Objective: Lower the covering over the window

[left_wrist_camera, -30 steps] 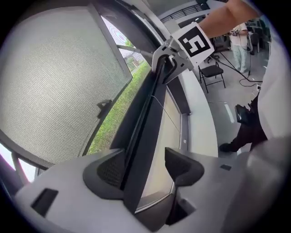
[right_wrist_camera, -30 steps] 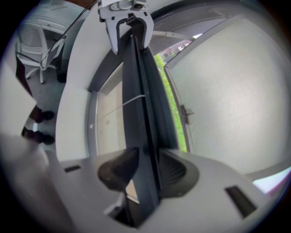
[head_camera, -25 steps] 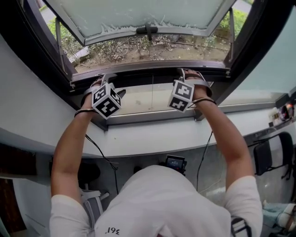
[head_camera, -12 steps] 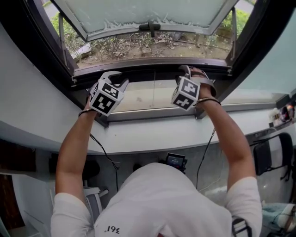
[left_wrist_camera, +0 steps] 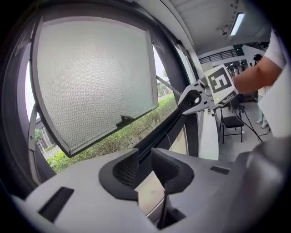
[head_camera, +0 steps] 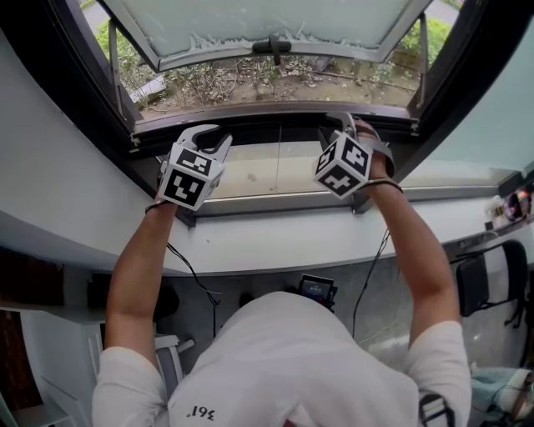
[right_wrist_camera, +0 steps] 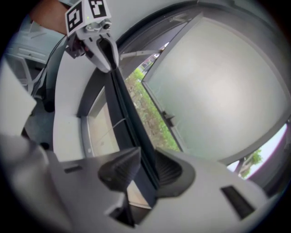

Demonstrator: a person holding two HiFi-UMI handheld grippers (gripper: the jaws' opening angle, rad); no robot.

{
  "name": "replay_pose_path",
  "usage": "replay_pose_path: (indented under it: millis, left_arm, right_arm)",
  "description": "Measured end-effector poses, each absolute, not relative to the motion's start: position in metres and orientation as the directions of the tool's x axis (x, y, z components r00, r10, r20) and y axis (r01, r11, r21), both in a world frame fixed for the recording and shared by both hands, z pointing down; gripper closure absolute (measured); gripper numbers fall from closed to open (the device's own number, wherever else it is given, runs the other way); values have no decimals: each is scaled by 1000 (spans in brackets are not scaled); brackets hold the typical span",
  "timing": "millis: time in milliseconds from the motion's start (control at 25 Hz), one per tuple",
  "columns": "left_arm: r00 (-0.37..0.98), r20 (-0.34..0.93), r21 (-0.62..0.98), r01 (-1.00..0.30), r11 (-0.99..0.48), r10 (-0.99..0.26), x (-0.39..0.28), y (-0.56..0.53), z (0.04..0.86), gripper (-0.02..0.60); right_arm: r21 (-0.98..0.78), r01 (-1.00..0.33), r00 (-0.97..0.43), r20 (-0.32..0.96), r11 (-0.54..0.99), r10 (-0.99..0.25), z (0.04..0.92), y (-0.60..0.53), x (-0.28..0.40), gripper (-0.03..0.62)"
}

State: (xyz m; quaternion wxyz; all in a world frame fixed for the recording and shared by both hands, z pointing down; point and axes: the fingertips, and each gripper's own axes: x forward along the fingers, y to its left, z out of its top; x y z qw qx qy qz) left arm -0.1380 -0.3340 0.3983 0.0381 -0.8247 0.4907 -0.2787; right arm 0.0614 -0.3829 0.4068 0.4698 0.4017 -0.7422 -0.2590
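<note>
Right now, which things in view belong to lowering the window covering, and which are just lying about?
Job: the window's dark crossbar, open frosted sash, sash handle; no covering clearly in view.
Lying about: black chair, loose cable under the sill, small screen device below it.

Beneath the dark window frame (head_camera: 250, 133) you have a white window sill (head_camera: 275, 242) running the full width, with a few small items (head_camera: 511, 203) at its far right end, too small to name. Below it lies the grey floor (head_camera: 388, 313), where a black chair (head_camera: 488, 279) stands to your right and black cables (head_camera: 190, 273) trail down toward it.
</note>
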Motion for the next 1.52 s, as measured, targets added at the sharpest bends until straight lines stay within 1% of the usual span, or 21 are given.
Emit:
replay_pose_path:
  millis: [360, 600, 840, 1160, 1520]
  left_arm:
    - [396, 277, -174, -875, -451, -875, -137, -323, 361, 511]
    - [418, 206, -111, -889, -445, -885, -129, -307, 347, 524]
    - [440, 172, -56, -889, -454, -881, -125, -294, 343, 528]
    - [462, 125, 14, -885, -464, -878, -118, -277, 339, 528]
    - [458, 127, 85, -889, -450, -880, -120, -255, 360, 528]
  right_arm:
    - [667, -533, -327, 405, 520, -854, 364, -371, 56, 517]
    - [593, -629, -354, 357, 502, -865, 347, -362, 59, 531]
    - [482, -715, -388, 329, 506, -861, 336, -352, 62, 536]
    - [380, -768, -424, 302, 516, -854, 332, -334, 65, 539]
    - [253, -812, -450, 302, 525, -841, 351, -316, 69, 543]
